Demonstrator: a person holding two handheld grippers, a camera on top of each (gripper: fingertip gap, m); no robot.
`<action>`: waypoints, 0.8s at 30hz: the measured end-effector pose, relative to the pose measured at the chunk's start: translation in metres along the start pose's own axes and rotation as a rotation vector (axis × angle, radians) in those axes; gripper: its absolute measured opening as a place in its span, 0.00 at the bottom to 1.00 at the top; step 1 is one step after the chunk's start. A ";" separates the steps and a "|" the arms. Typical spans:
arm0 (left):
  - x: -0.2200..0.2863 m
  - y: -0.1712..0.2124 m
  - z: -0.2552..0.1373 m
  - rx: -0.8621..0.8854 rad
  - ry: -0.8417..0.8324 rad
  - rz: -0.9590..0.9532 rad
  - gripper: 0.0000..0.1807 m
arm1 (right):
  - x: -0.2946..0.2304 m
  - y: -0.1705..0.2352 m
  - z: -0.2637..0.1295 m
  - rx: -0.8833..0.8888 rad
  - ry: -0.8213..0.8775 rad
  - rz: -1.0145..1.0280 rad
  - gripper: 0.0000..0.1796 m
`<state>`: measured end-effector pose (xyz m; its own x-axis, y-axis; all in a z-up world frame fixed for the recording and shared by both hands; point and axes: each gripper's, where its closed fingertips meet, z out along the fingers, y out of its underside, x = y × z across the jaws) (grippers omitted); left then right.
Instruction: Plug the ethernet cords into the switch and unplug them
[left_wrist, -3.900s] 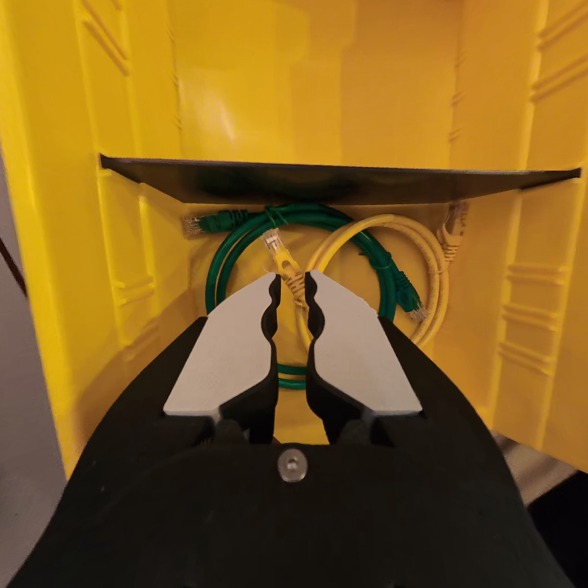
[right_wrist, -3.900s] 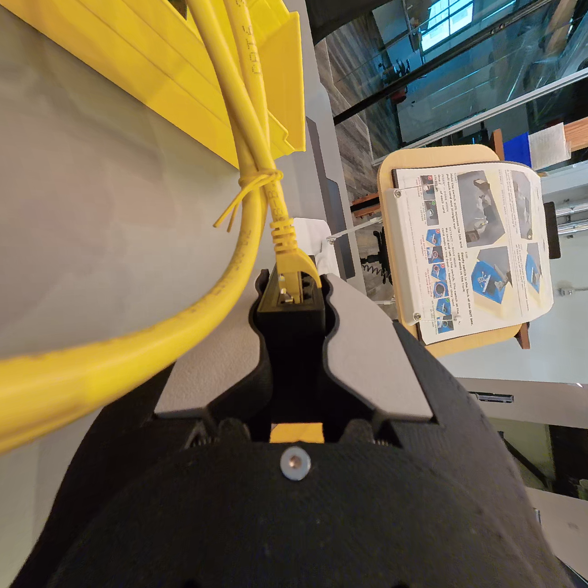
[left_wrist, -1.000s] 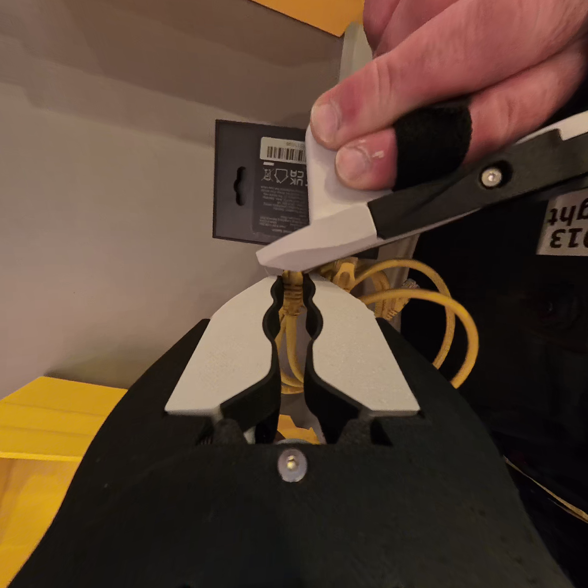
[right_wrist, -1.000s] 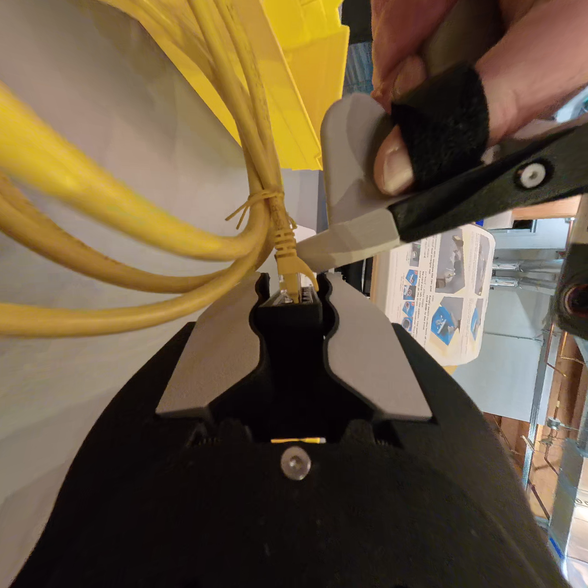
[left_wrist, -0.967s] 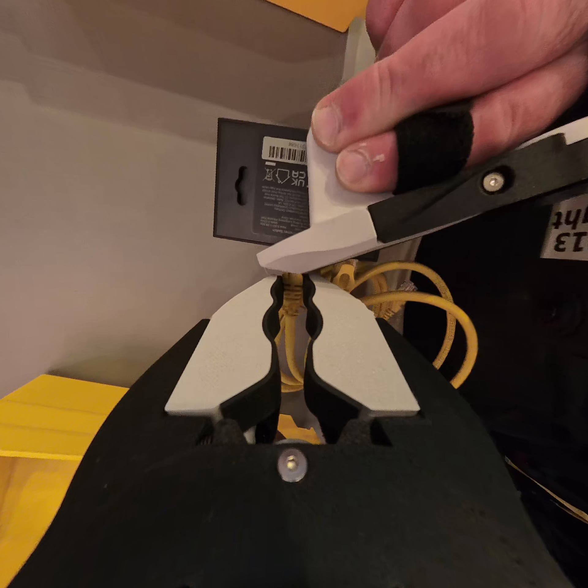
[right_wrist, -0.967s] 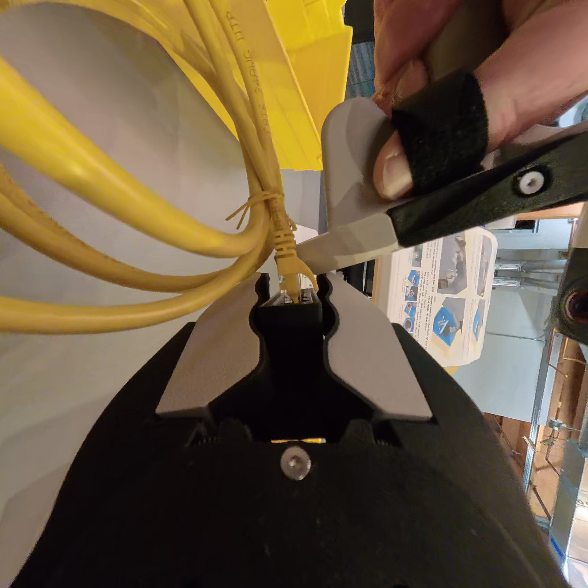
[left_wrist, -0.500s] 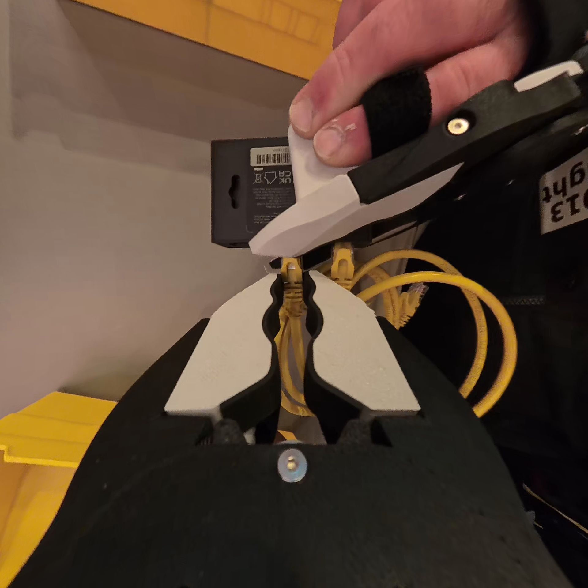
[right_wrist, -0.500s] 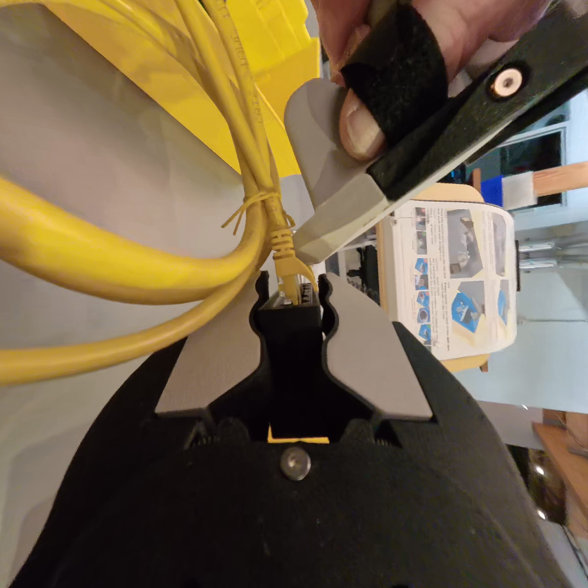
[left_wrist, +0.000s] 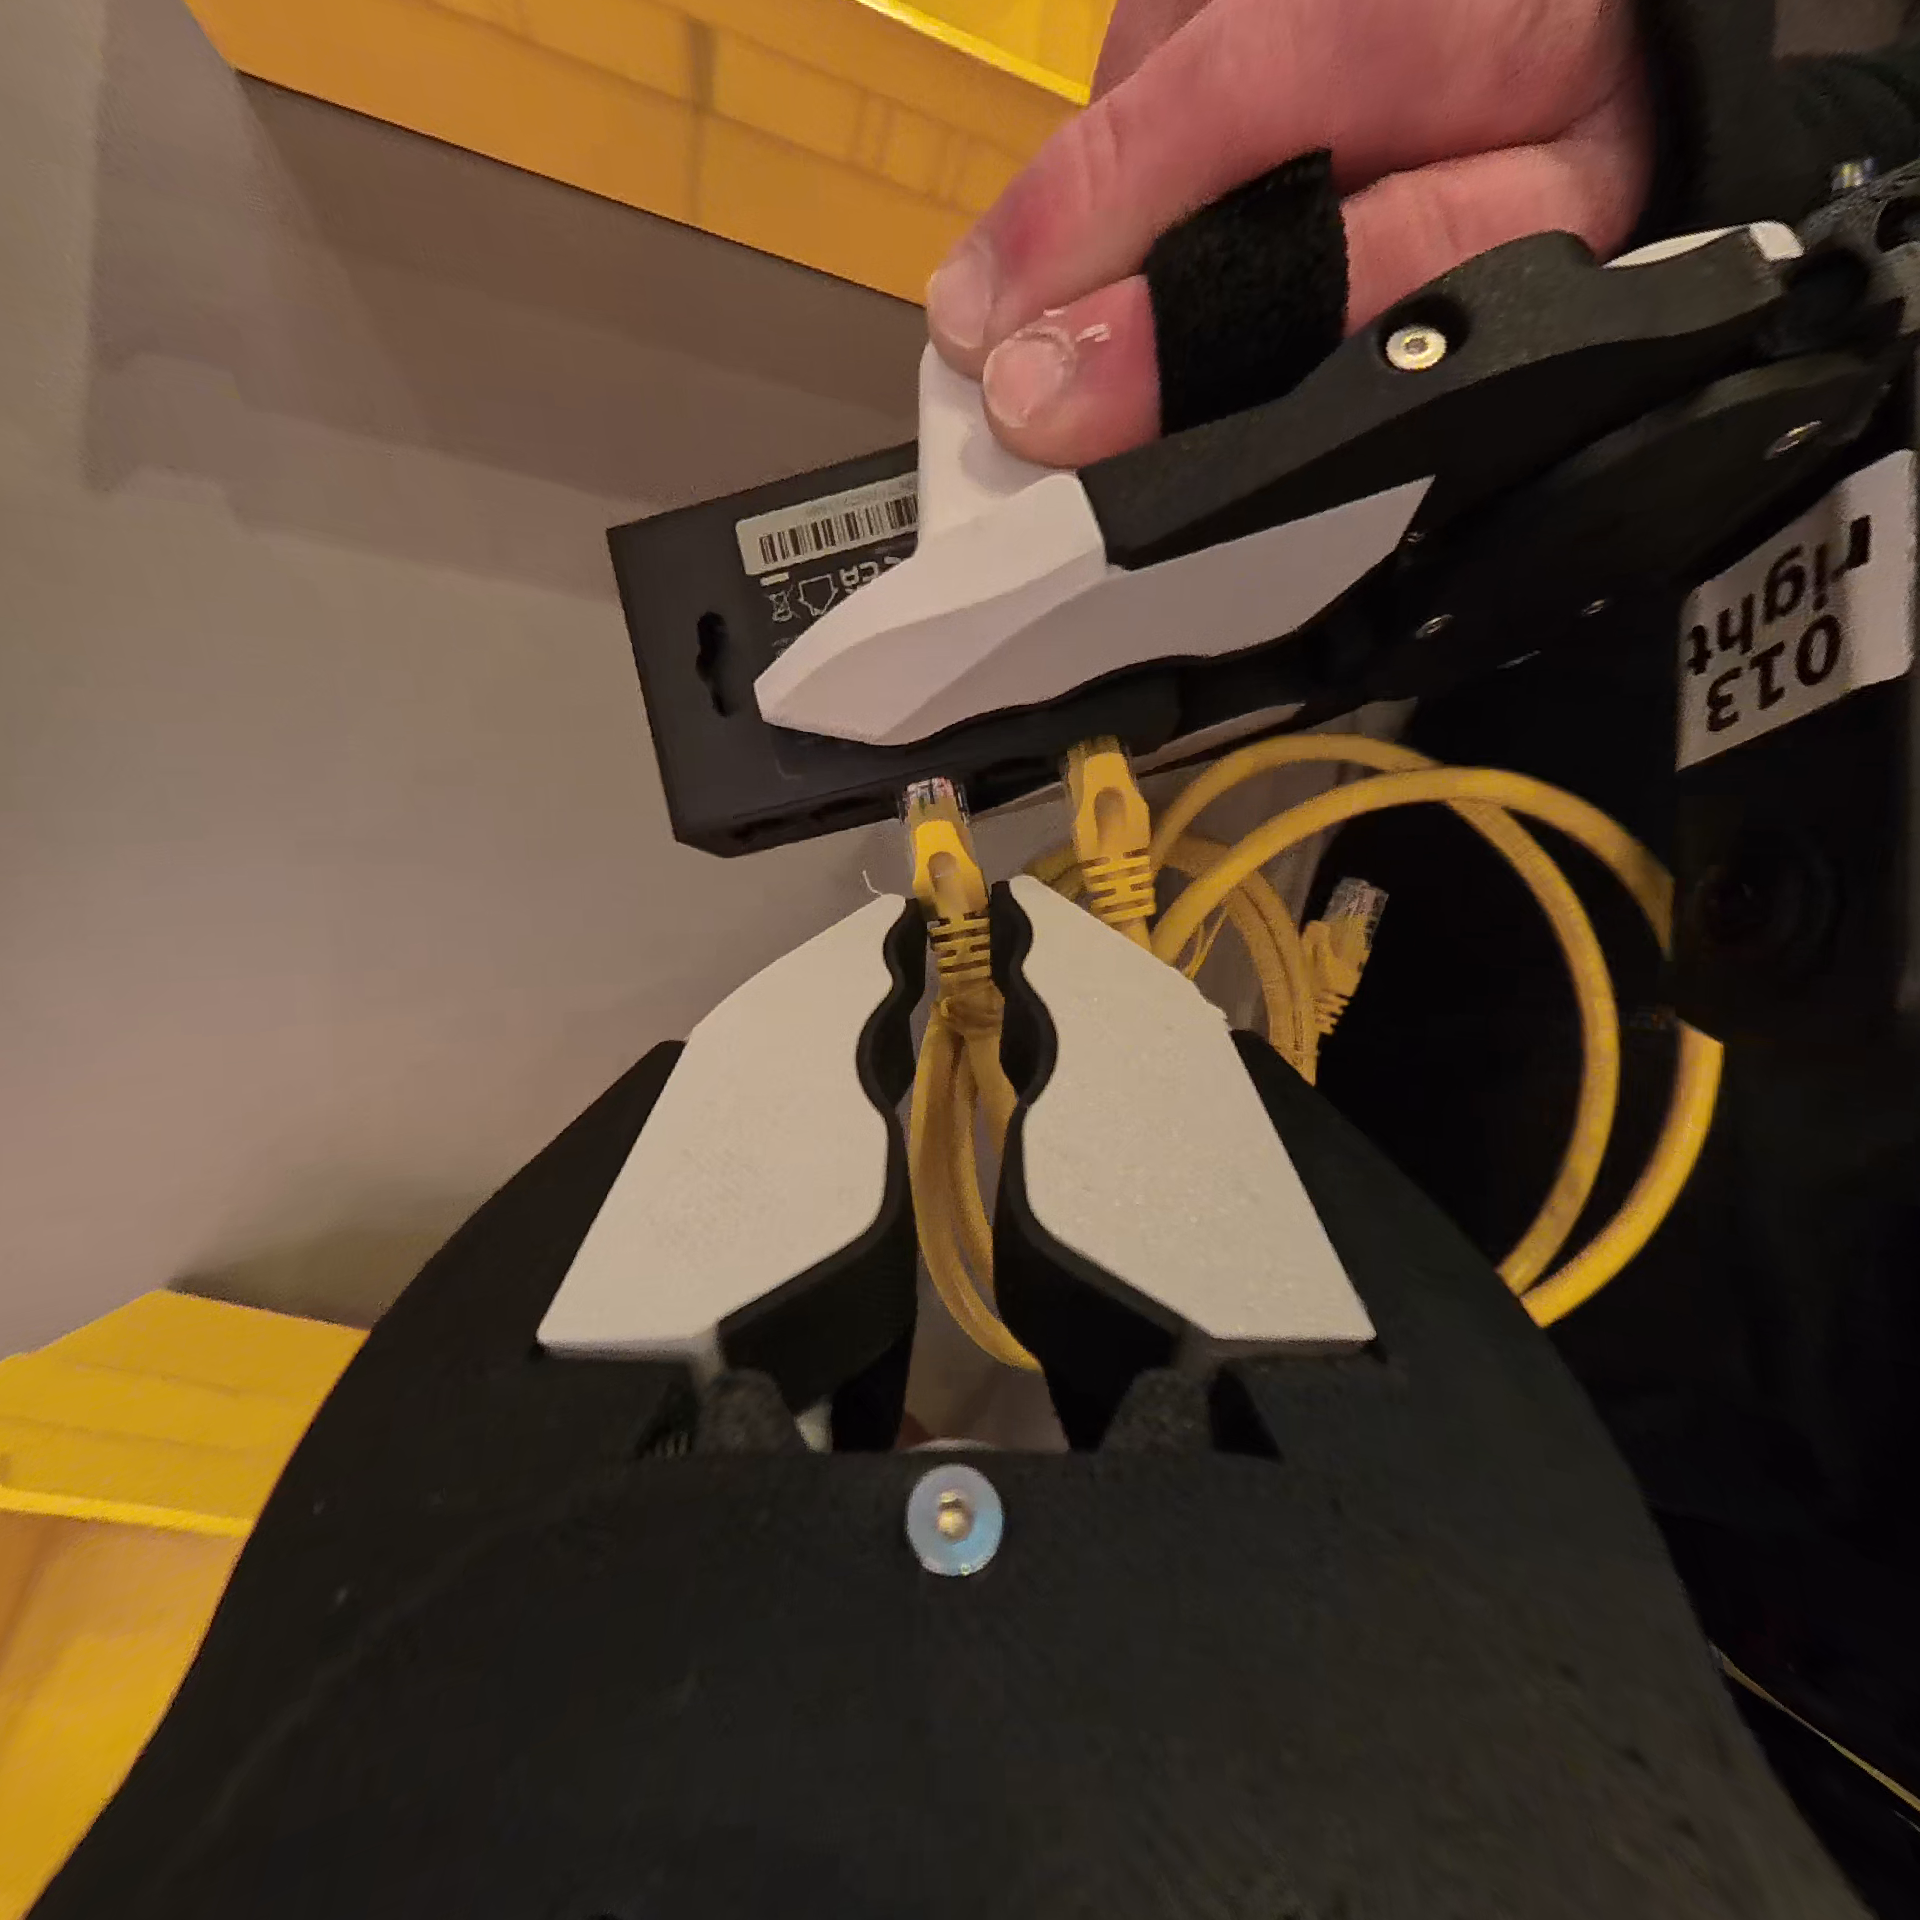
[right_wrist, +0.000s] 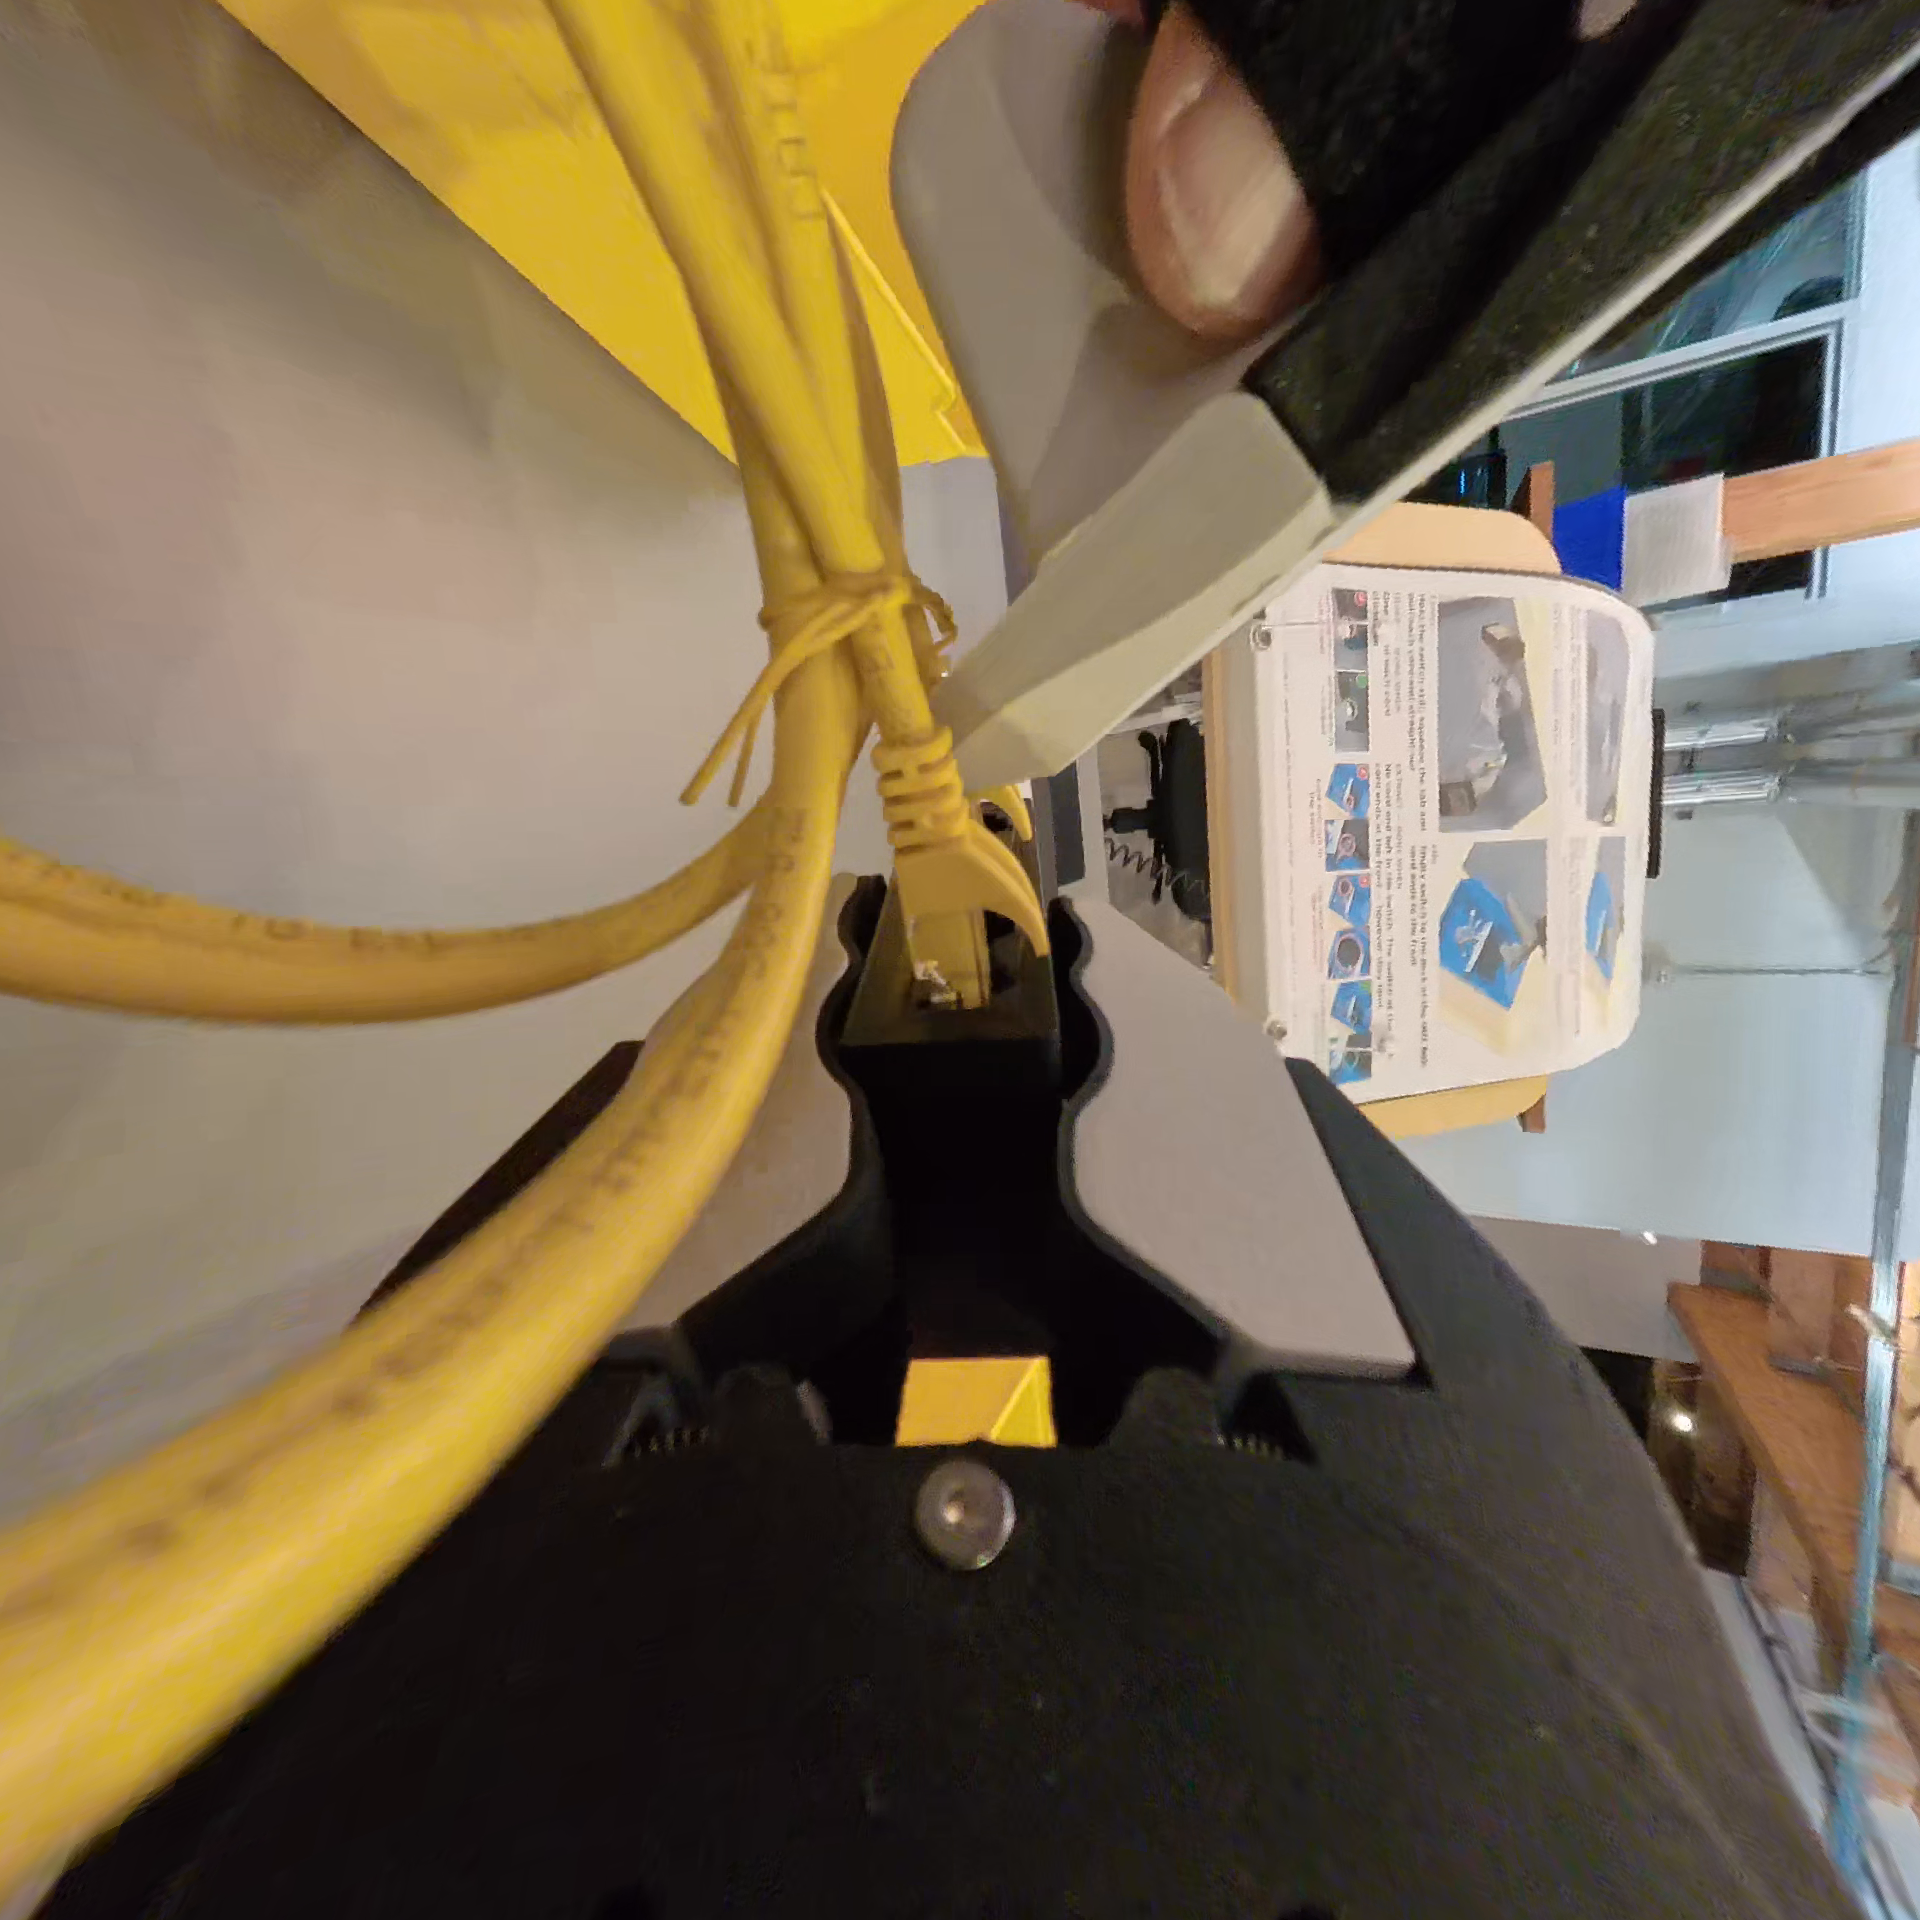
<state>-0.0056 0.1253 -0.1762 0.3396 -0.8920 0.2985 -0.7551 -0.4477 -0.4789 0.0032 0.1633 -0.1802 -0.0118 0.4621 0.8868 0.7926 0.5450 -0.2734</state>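
Observation:
My left gripper (left_wrist: 958, 899) is shut on the ribbed boot of a yellow ethernet plug (left_wrist: 940, 831). The plug's clear tip sits at the mouth of a port in the black switch (left_wrist: 696, 675); I cannot tell whether it is seated. A second yellow plug (left_wrist: 1107, 821) is in a port just to its right, its cord (left_wrist: 1558, 935) coiled behind. My right gripper (right_wrist: 961, 904) is shut on the switch (right_wrist: 951, 1091), held edge-on, with a yellow plug (right_wrist: 930, 894) in its port. One left finger (right_wrist: 1101, 582) shows close above it.
A yellow bin (left_wrist: 665, 94) lies beyond the switch, and another yellow edge (left_wrist: 125, 1403) is at lower left. A hand (left_wrist: 1299, 156) holds the right gripper. A board with a printed sheet (right_wrist: 1455, 831) stands at the right of the right wrist view. Left and right tips are no more than a few centimetres apart.
The switch has tilted and come closer in the left wrist view. The clear tip of the plug in my left gripper now shows below the port row; before, the right finger hid it.

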 end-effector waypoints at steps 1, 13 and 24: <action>0.001 0.001 0.002 -0.011 0.009 -0.004 0.06 | -0.002 0.000 -0.001 0.010 -0.012 0.009 0.17; 0.001 0.004 0.012 -0.060 0.018 -0.021 0.06 | -0.011 -0.005 0.000 0.061 -0.036 -0.005 0.18; 0.002 0.009 0.016 -0.129 0.021 0.111 0.06 | -0.021 -0.011 -0.001 0.100 -0.118 0.003 0.16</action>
<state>-0.0029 0.1187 -0.1936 0.2391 -0.9333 0.2680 -0.8533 -0.3337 -0.4006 -0.0050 0.1473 -0.1951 -0.0857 0.5398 0.8374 0.7281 0.6077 -0.3172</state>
